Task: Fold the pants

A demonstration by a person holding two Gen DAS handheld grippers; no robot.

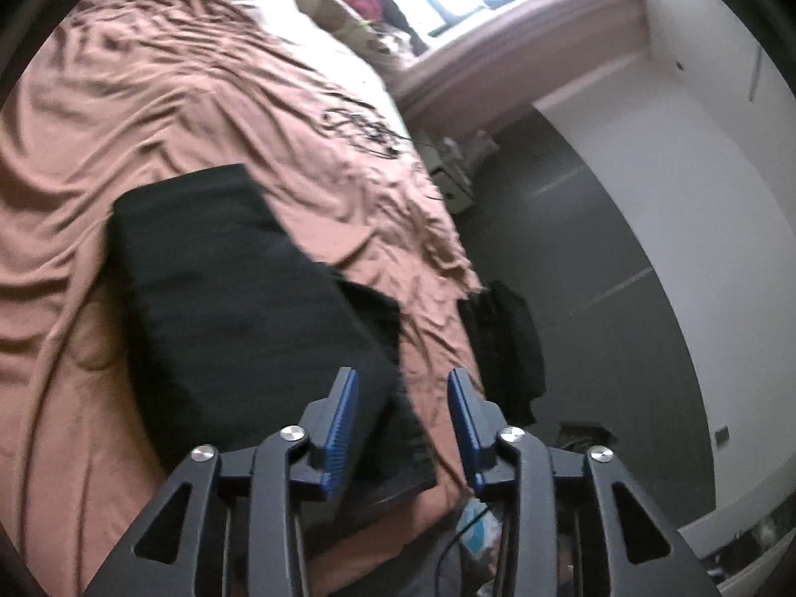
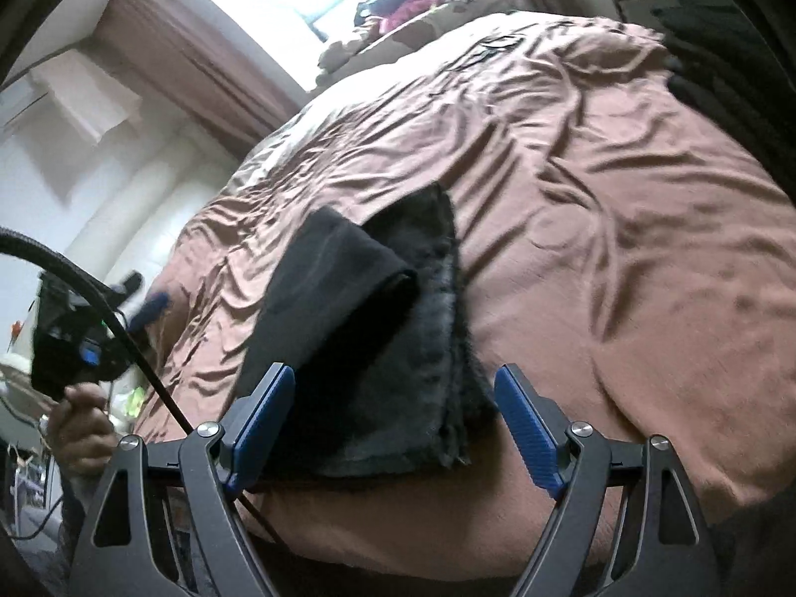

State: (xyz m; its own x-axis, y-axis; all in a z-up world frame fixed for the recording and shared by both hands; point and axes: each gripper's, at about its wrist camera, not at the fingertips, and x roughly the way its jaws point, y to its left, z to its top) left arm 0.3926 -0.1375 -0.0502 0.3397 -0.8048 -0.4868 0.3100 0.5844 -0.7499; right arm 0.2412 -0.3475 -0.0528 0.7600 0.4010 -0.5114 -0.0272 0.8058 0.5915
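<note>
Pants (image 1: 219,288): black, lying as a compact multi-layer bundle on the bed (image 1: 124,124), just ahead of both grippers. Upper layer doubled back; its rounded fold edge shows in the right view, a frayed lower layer projecting past it.
Left gripper (image 1: 403,388): jaws partly apart, nothing between the pads.
Right gripper (image 2: 393,388): jaws spread wide, empty, the bundle's near edge ahead between them.
Status: folding judged nearly complete; at most squaring the uneven edges remains.
</note>
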